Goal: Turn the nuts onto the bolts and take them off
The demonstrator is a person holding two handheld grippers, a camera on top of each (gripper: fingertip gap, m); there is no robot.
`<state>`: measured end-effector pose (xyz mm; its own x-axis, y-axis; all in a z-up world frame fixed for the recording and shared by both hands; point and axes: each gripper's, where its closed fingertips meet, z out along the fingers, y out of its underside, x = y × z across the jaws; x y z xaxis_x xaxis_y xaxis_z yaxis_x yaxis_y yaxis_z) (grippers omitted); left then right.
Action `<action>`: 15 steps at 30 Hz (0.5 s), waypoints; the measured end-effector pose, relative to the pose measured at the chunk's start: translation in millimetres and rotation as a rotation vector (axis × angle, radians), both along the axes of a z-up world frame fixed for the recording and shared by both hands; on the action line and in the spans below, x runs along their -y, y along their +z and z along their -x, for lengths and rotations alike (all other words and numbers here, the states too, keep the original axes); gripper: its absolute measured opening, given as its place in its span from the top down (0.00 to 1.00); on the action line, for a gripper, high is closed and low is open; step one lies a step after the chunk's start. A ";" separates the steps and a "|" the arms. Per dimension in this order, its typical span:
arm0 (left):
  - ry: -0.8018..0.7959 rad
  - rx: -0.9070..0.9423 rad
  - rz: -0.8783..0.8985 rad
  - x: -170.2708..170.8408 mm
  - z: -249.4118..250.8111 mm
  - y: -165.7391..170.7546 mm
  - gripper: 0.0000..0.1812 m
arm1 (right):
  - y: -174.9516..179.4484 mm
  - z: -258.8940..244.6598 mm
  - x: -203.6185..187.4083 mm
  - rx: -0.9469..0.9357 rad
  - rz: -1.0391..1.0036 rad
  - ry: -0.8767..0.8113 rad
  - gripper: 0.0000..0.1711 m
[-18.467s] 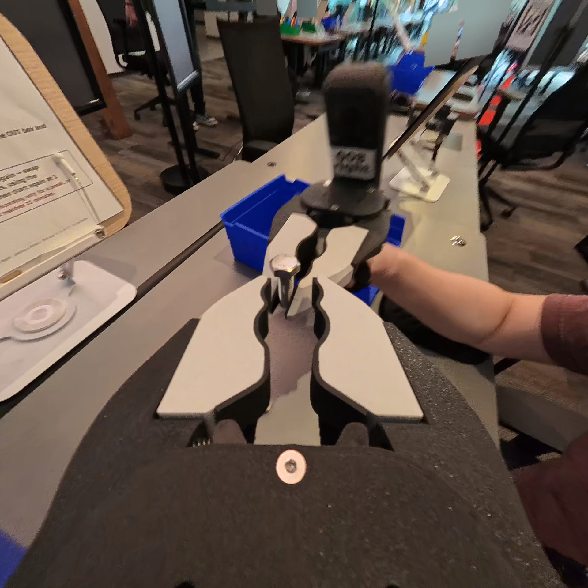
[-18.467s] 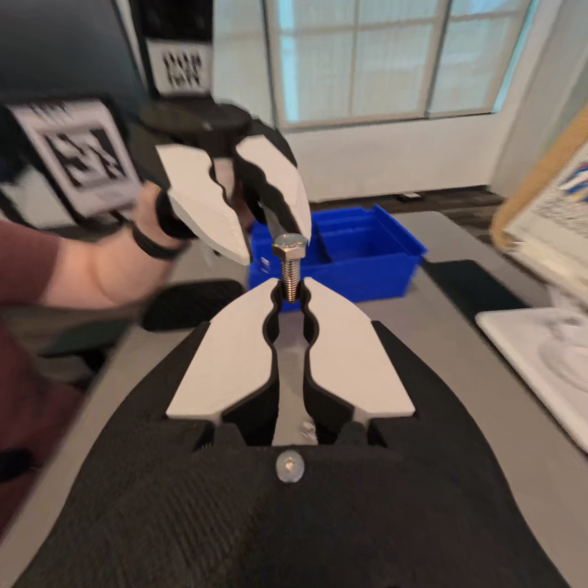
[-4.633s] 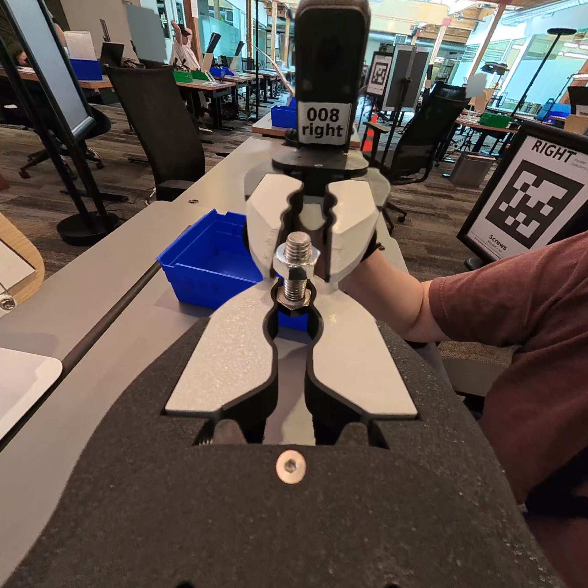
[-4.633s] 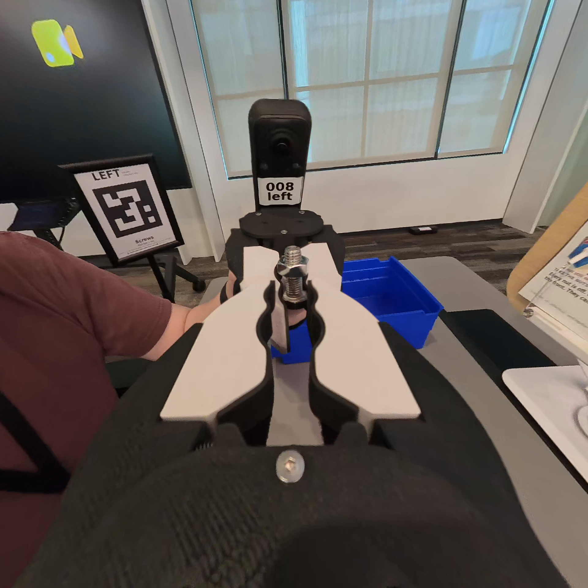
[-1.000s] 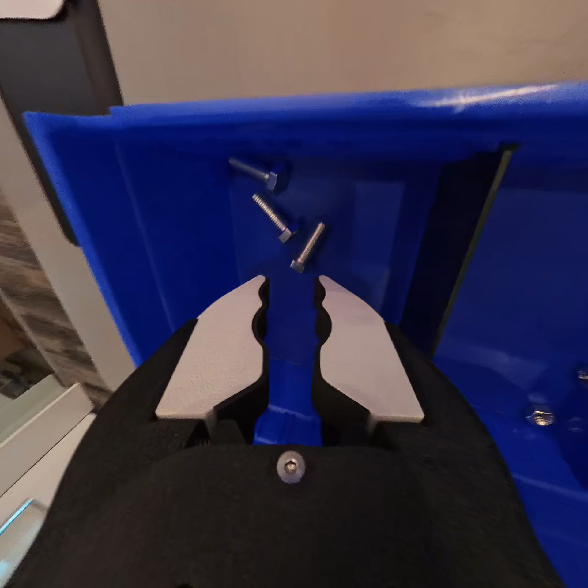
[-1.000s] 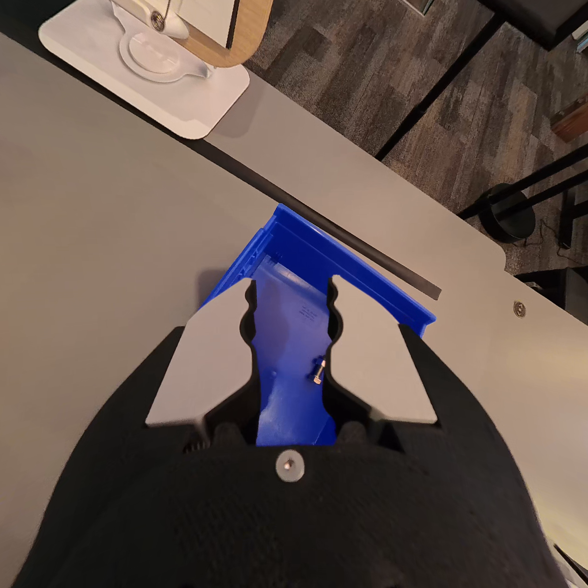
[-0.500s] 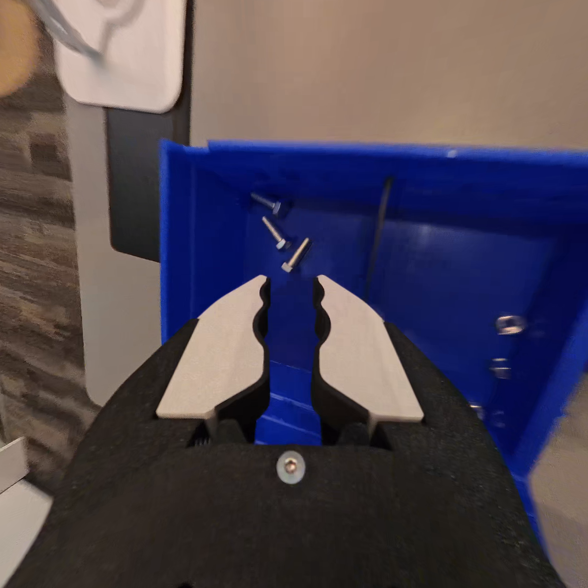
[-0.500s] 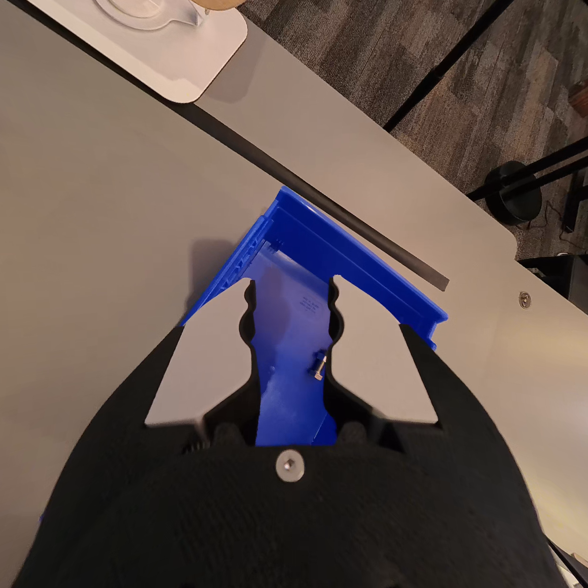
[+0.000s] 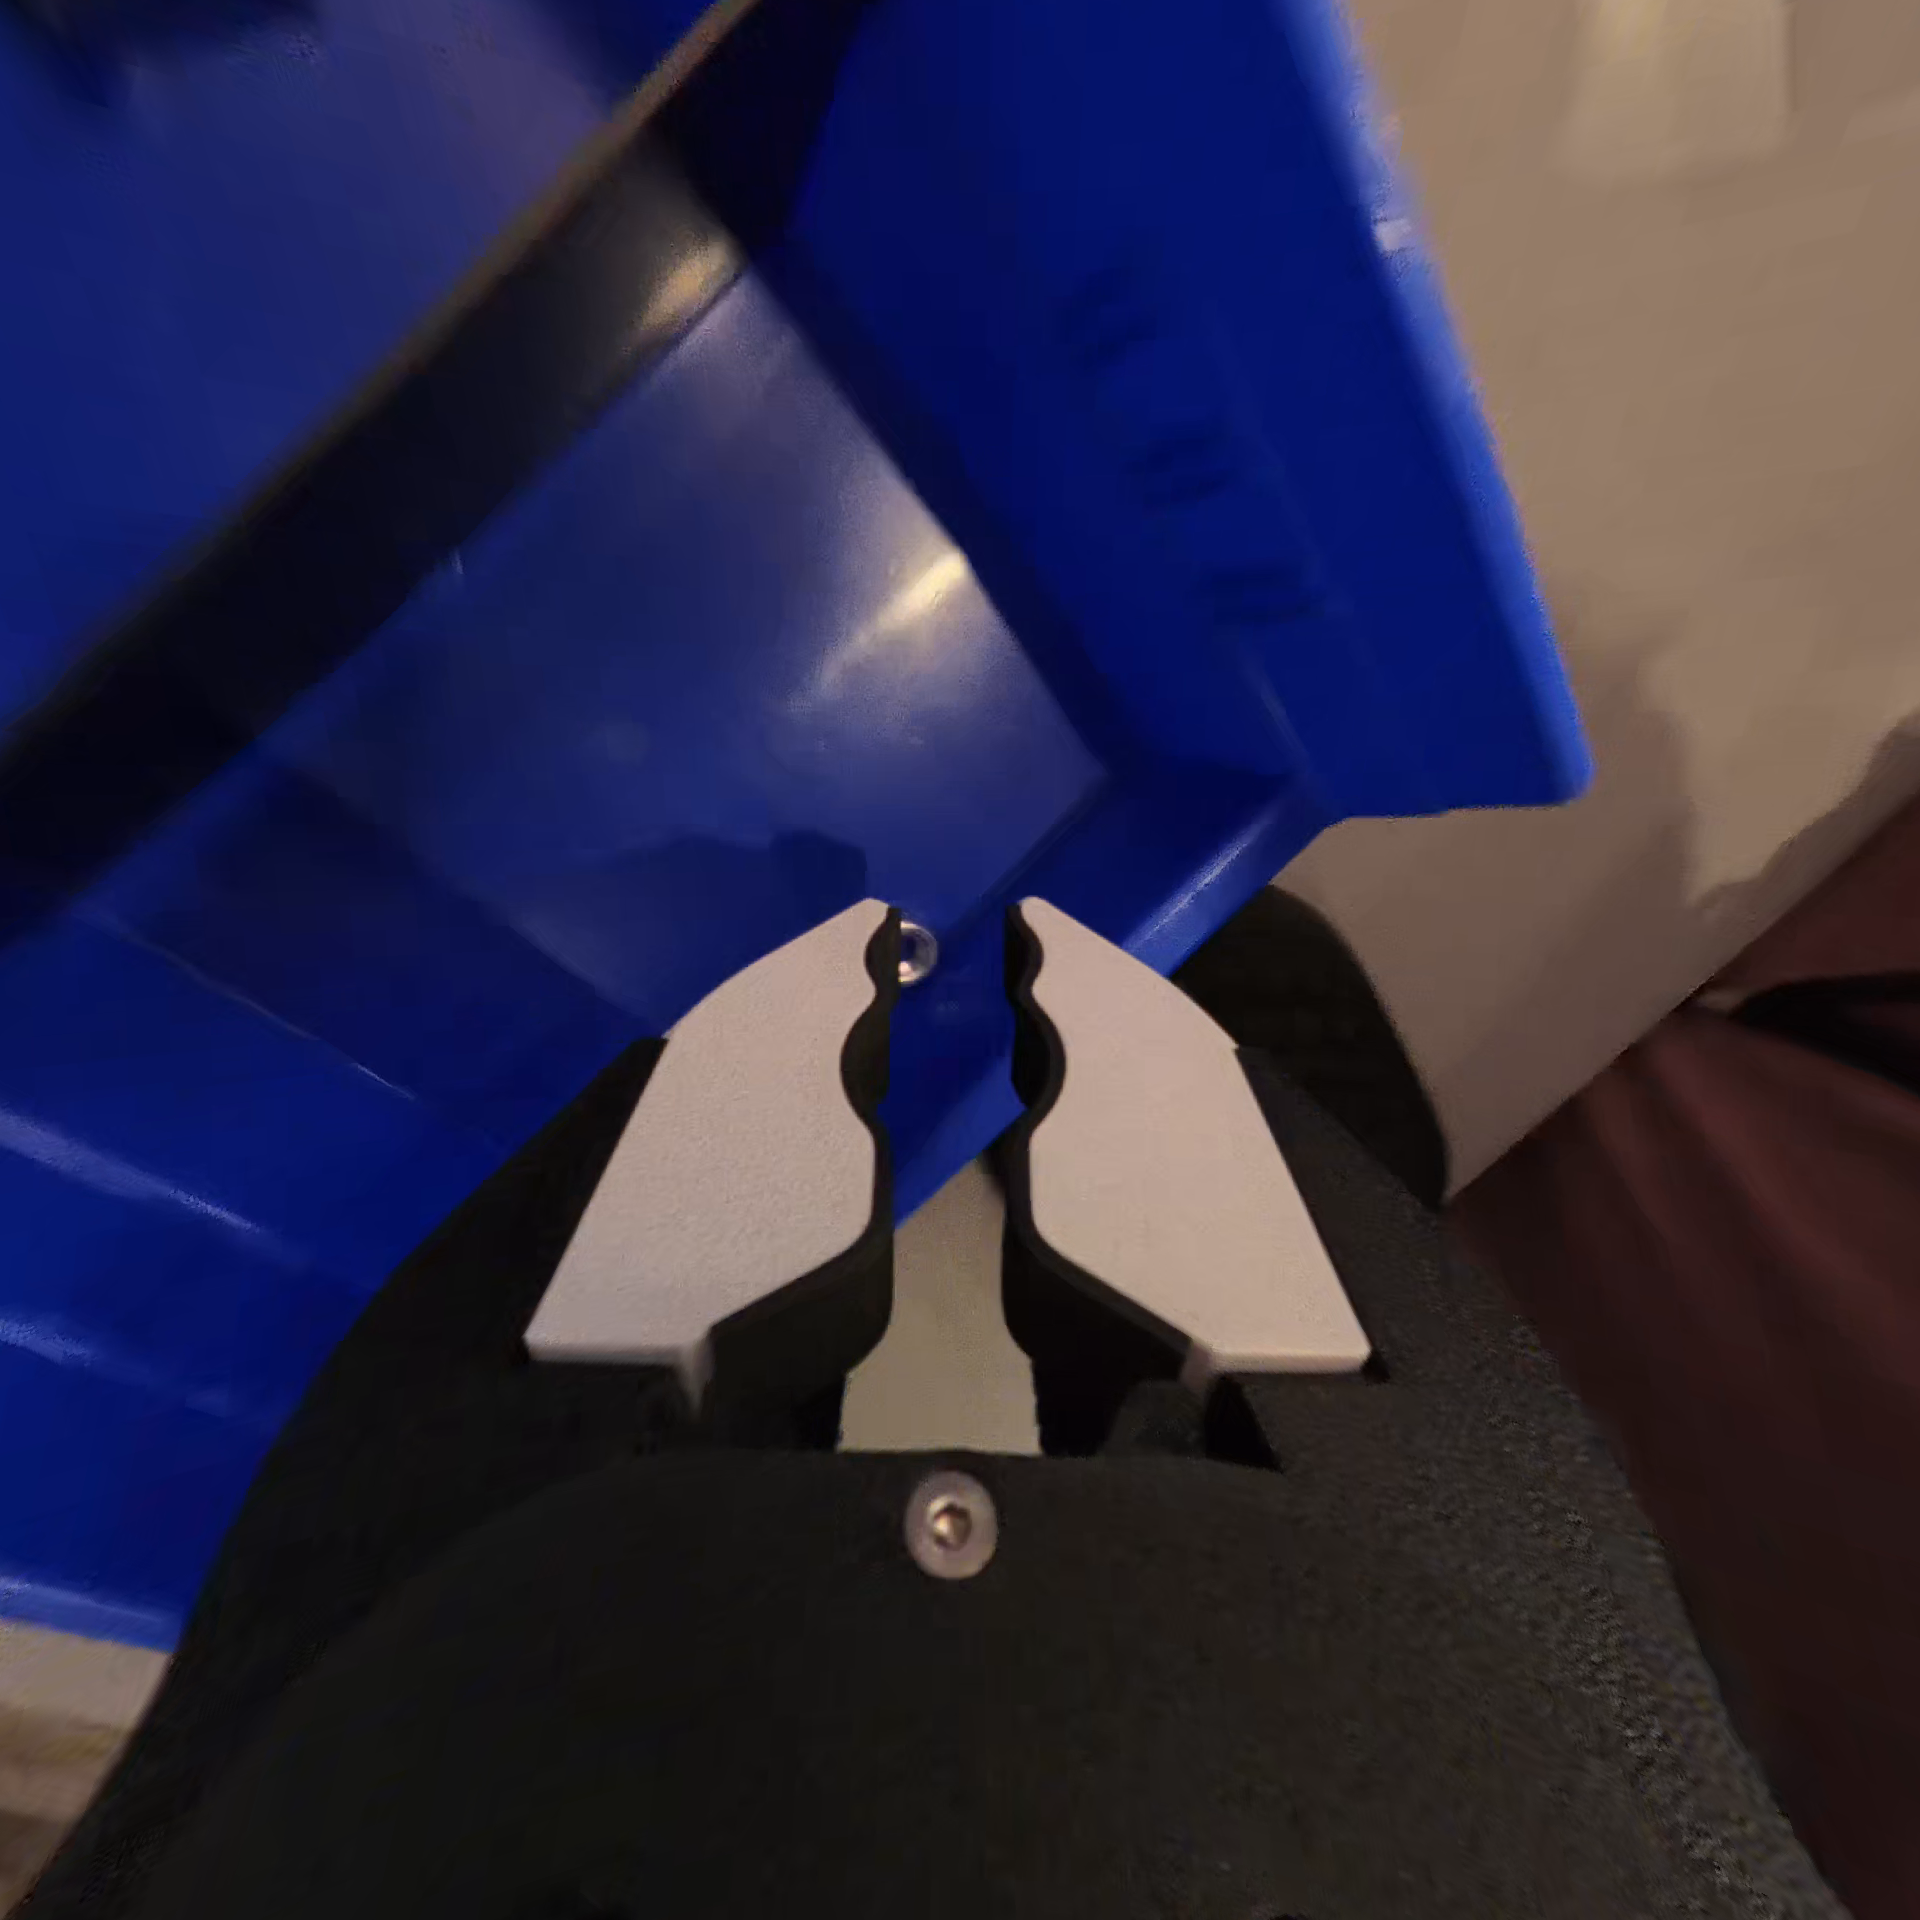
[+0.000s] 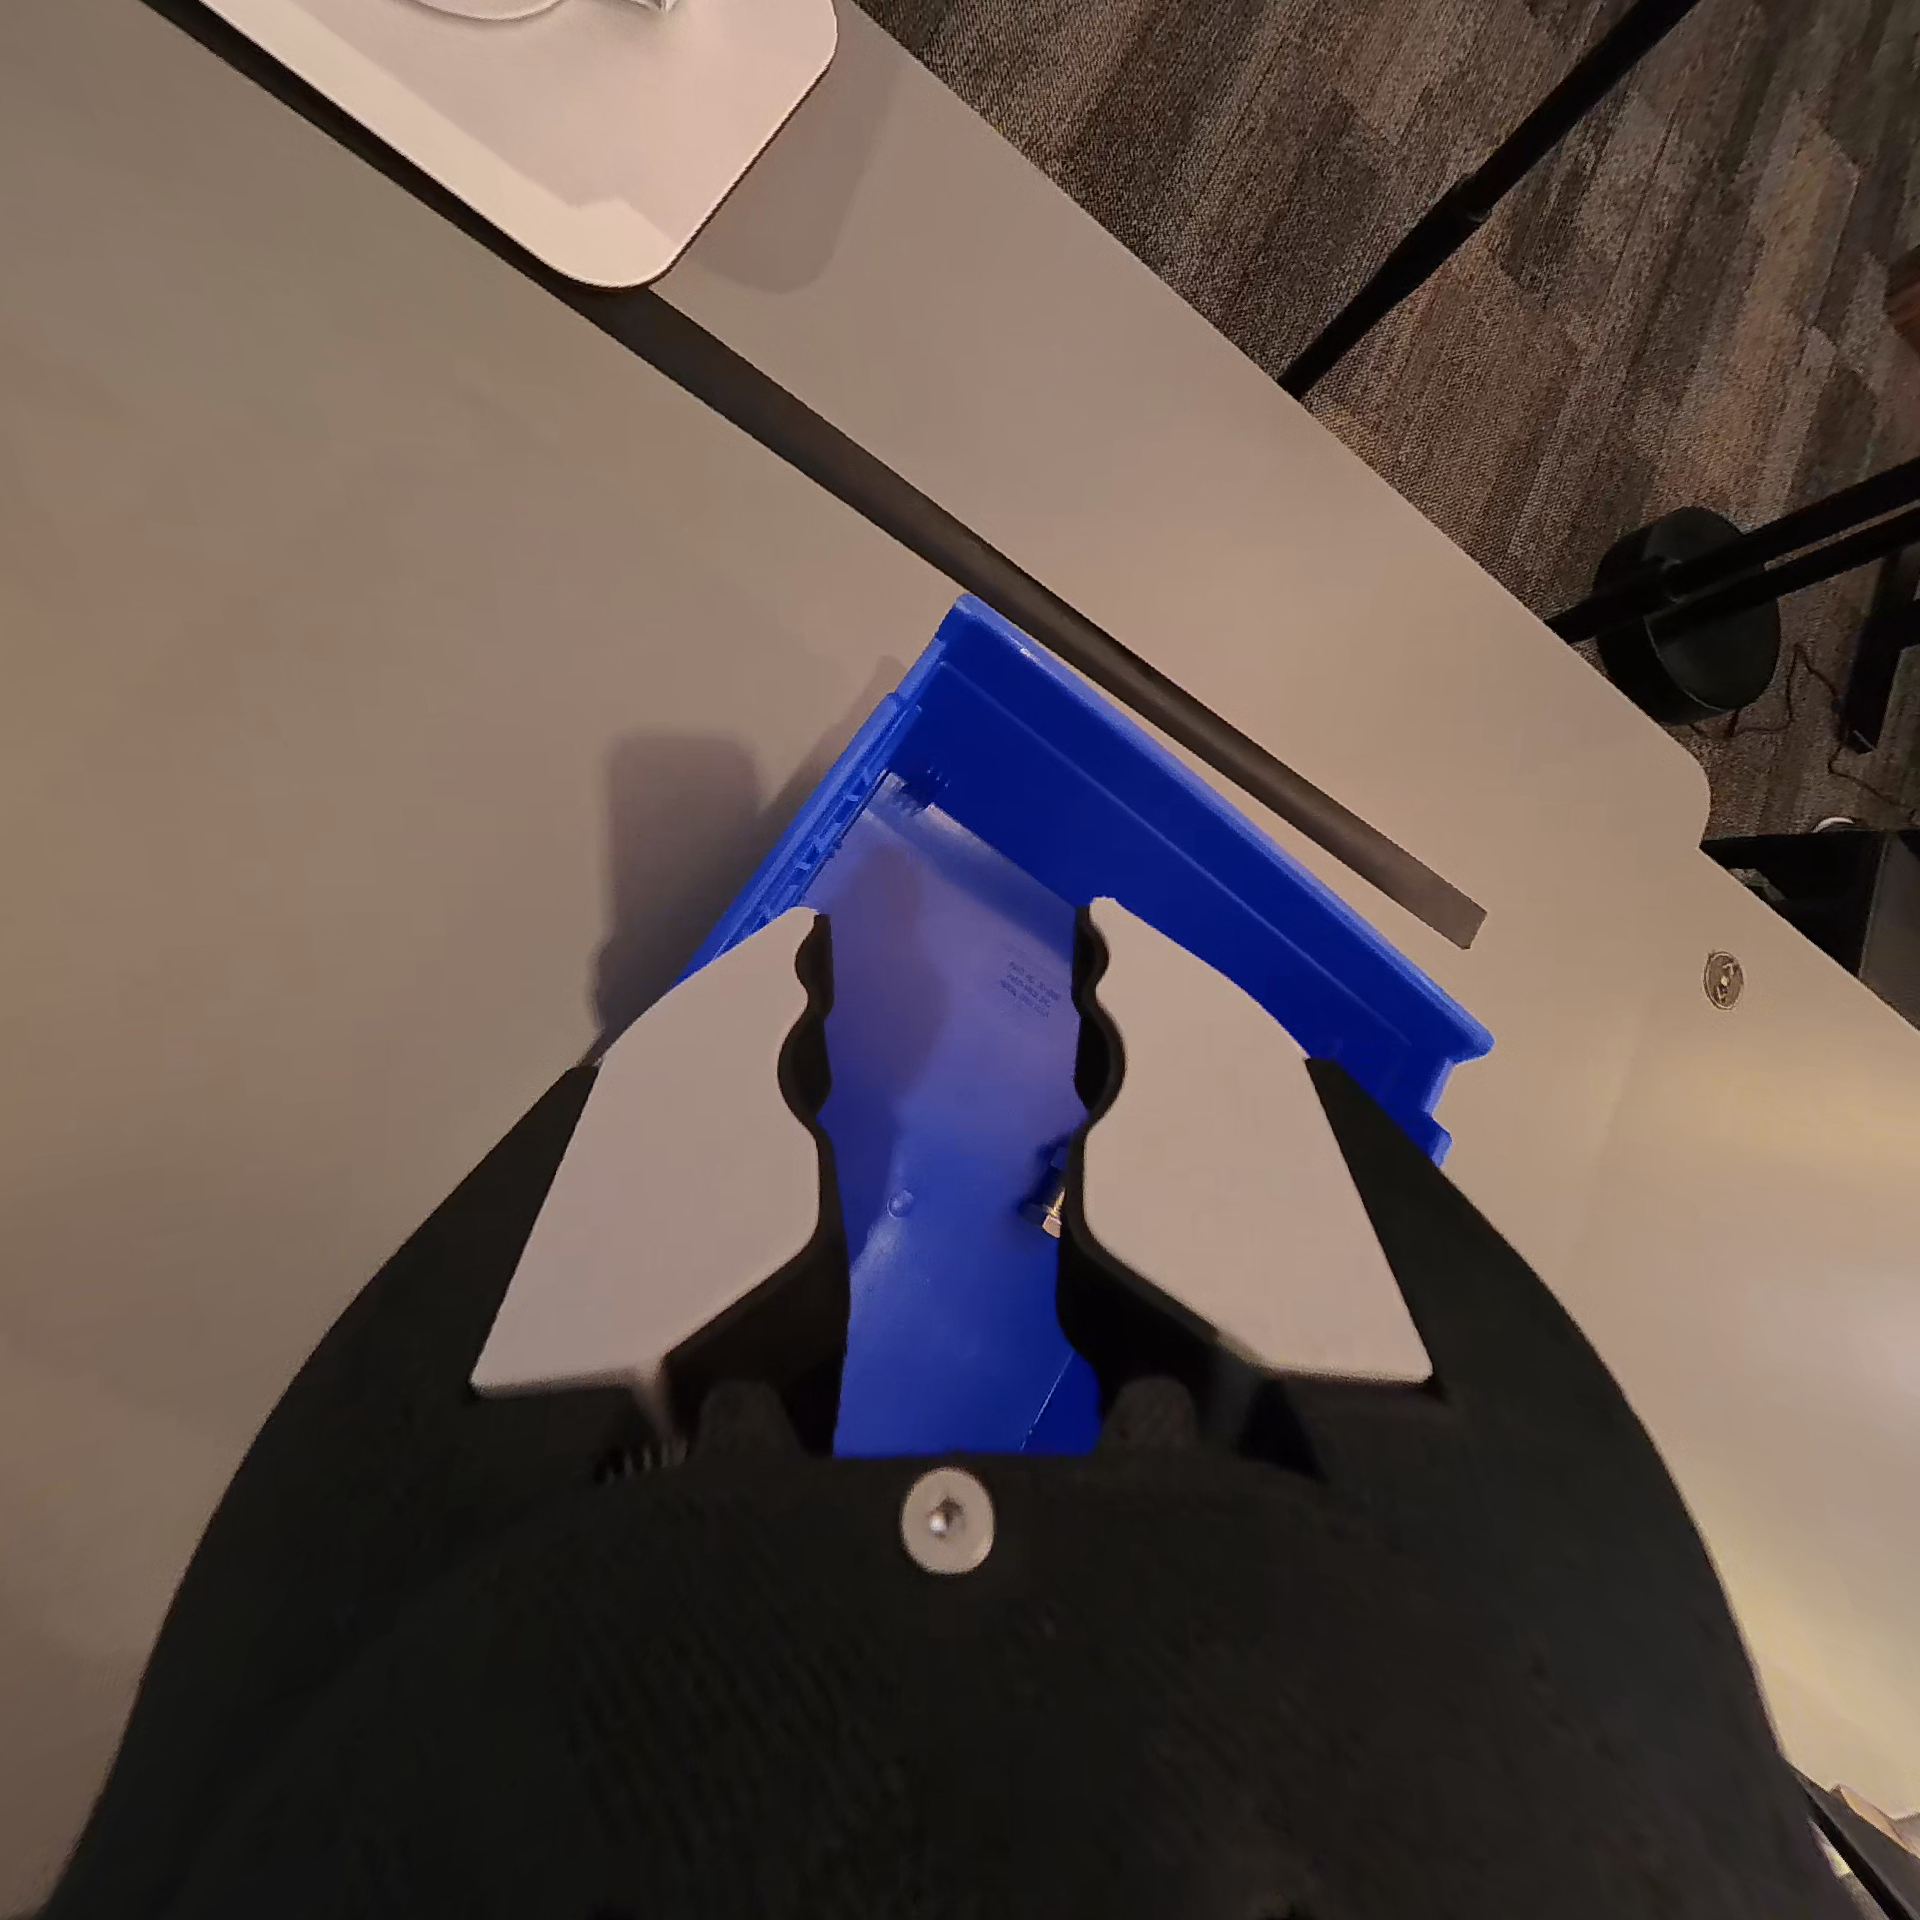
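Your left tongs, grey-faced with wavy black rubber edges, stood narrowly parted inside the glossy blue plastic bin, holding nothing; a small shiny metal nut lay just beside the left fingertip. Your right tongs gaped wide and empty above the bin, where a short steel hex bolt lay on its floor. The bin sat on the smooth grey surface.

Left wrist view close inside blue bin; right view high above, same bin.
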<state>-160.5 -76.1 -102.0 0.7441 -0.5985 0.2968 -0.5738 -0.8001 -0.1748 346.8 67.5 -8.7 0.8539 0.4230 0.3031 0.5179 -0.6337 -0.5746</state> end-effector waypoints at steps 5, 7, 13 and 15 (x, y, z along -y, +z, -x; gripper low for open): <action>0.078 -0.141 0.104 14.0 8.4 -19.2 0.84 | -2.5 0.8 0.0 0.000 0.011 0.005 0.73; 0.096 -0.205 0.139 16.0 12.8 -26.4 0.83 | -3.1 1.0 0.7 0.002 0.014 0.008 0.73; 0.148 -0.292 0.229 17.7 18.1 -39.4 0.82 | -3.2 1.7 0.9 -0.007 0.016 0.017 0.73; 0.178 -0.277 0.263 19.4 14.6 -41.6 0.82 | -4.5 2.4 1.1 -0.007 0.022 0.021 0.73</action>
